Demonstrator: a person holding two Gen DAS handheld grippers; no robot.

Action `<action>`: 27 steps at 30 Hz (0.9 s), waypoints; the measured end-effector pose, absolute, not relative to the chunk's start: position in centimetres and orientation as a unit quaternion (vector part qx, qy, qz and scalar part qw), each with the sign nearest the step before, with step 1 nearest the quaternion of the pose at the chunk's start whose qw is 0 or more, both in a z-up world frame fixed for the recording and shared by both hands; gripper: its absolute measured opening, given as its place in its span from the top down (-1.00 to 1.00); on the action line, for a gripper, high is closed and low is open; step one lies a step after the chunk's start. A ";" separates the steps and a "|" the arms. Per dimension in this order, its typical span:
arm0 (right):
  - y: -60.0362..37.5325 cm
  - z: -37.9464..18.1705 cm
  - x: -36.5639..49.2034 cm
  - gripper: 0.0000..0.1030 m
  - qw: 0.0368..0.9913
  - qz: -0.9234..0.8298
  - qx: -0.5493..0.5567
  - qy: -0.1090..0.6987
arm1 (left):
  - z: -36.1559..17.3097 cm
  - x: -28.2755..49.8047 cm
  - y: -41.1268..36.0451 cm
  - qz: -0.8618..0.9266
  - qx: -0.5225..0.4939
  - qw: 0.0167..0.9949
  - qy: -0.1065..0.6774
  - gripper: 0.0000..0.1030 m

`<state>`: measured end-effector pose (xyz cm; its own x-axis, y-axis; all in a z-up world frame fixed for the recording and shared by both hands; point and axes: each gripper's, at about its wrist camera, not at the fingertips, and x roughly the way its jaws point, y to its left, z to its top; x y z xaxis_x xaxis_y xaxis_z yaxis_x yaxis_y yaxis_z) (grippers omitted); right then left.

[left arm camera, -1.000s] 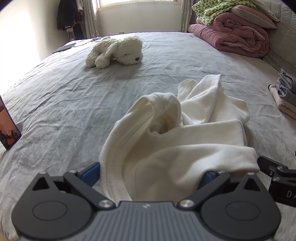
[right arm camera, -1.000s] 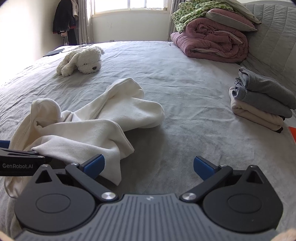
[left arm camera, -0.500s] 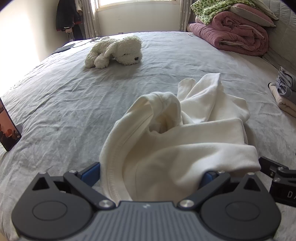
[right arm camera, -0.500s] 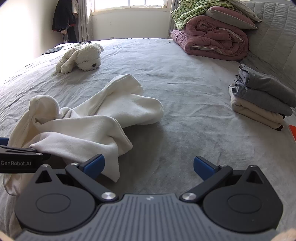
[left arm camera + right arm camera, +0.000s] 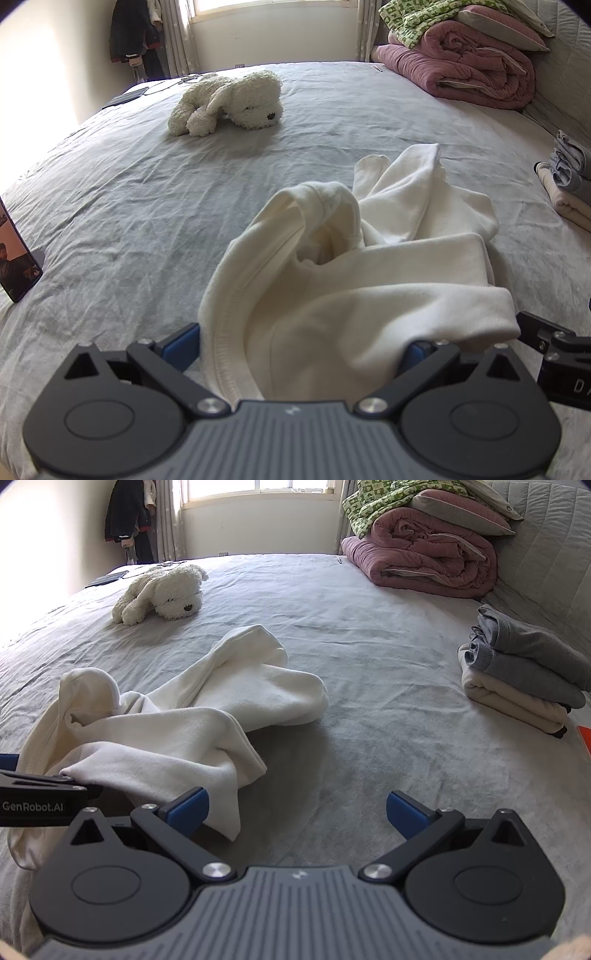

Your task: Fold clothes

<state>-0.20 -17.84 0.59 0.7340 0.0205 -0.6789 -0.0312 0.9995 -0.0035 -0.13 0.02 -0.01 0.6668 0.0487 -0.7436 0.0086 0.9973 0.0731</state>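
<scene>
A cream sweatshirt [image 5: 369, 295] lies crumpled on the grey bed [image 5: 110, 221], its ribbed hem nearest the left wrist camera. My left gripper [image 5: 299, 347] is open, and the hem end of the sweatshirt lies between its blue fingers [image 5: 181, 343]. In the right wrist view the same sweatshirt [image 5: 166, 738] spreads to the left, one sleeve reaching toward the bed's middle. My right gripper [image 5: 295, 808] is open over bare sheet, its left finger just beside a hanging fold. The left gripper's body [image 5: 37, 805] shows at the left edge there.
A white plush dog [image 5: 229, 103] lies far up the bed. Folded grey and cream clothes [image 5: 517, 672] are stacked at the right. Rolled pink and green quilts [image 5: 424, 561] sit at the head. A phone [image 5: 14, 258] stands propped at the left edge.
Almost nothing has moved. The right wrist view has drifted slightly; both grippers stay open and the sweatshirt keeps its shape.
</scene>
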 end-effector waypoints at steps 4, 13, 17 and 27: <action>-17.8 0.6 -0.2 -1.00 0.931 0.014 -0.007 0.364 | 0.0 -0.1 0.0 0.010 0.035 0.912 0.408 -0.99; -17.8 0.7 -0.2 -1.00 0.931 0.015 -0.007 0.365 | 0.0 -0.1 0.0 0.010 0.036 0.912 0.409 -0.99; -17.8 0.7 -0.2 -1.00 0.931 0.015 -0.008 0.365 | 0.0 -0.1 0.0 0.010 0.037 0.912 0.409 -0.99; -17.8 0.5 -0.2 -1.00 0.929 0.017 -0.004 0.369 | -0.1 -0.1 -0.1 0.010 0.039 0.911 0.410 -0.99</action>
